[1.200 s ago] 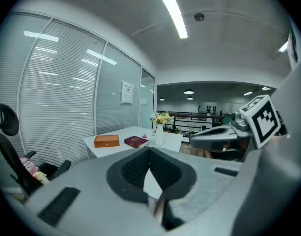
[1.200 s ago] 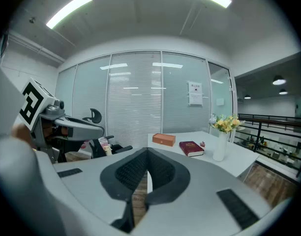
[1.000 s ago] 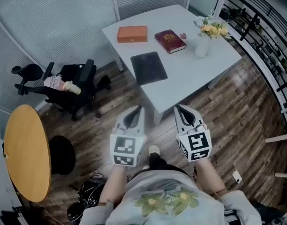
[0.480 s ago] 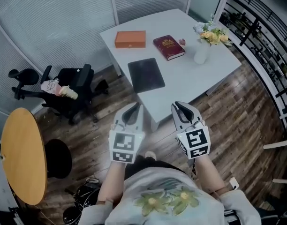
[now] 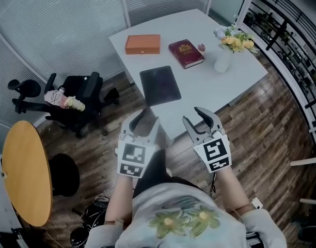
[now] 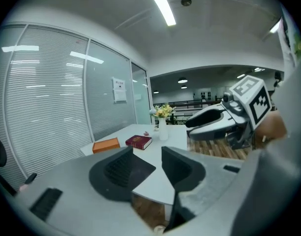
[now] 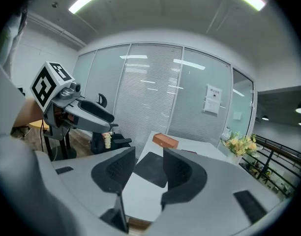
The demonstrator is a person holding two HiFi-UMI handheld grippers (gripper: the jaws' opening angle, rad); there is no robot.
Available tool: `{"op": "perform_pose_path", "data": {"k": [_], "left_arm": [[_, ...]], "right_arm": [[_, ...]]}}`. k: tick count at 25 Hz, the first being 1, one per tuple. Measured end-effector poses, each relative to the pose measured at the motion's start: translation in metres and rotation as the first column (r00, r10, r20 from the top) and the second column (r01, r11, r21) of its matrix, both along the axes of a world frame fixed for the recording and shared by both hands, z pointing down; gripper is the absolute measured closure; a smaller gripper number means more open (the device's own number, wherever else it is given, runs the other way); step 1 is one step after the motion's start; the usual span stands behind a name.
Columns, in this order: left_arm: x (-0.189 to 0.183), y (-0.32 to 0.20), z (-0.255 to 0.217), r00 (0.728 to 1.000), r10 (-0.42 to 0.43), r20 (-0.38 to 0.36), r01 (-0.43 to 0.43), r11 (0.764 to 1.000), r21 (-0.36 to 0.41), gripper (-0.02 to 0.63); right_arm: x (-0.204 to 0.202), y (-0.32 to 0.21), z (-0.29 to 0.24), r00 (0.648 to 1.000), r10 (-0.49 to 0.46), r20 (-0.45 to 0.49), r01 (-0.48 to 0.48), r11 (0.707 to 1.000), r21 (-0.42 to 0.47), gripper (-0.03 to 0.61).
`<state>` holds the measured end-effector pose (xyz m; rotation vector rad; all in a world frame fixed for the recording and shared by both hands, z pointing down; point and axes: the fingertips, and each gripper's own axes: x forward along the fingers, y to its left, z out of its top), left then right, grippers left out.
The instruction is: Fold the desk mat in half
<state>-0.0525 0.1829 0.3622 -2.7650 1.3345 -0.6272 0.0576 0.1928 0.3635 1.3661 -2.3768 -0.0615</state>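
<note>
The dark desk mat [image 5: 160, 85] lies flat near the front corner of the white table [image 5: 209, 87]; in the right gripper view the mat [image 7: 153, 173] shows between the jaws, some way ahead. My left gripper [image 5: 143, 119] and right gripper [image 5: 195, 117] hover side by side short of the table's near corner, over the wood floor, touching nothing. Both jaws have just been opening and now stand open with nothing between them. In the left gripper view the left gripper [image 6: 148, 154] points at the table, and its own jaw hides the mat.
An orange box [image 5: 143, 43], a red book [image 5: 186, 53] and a vase of flowers [image 5: 223, 61] sit at the back of the table. A black office chair [image 5: 78, 99] and a round wooden table [image 5: 26, 169] stand at left; a railing [image 5: 297, 50] runs at right.
Both grippers have gone from shut to open. They have moved forward toward the table's near corner, which now lies closer beneath them.
</note>
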Motion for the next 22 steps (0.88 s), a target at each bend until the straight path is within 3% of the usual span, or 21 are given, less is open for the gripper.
{"op": "perform_pose_path", "data": {"k": [11, 22], "left_arm": [[-0.008, -0.05, 0.054, 0.992, 0.016, 0.124, -0.002, 0.994, -0.106, 0.451], [-0.015, -0.11, 0.122, 0.954, 0.103, 0.28, -0.038, 0.973, -0.228, 0.451]], "right_arm": [[0.004, -0.049, 0.034, 0.999, -0.036, -0.033, 0.033, 0.995, -0.095, 0.408], [0.006, -0.115, 0.082, 0.995, -0.083, -0.062, 0.067, 0.973, -0.223, 0.408]]}}
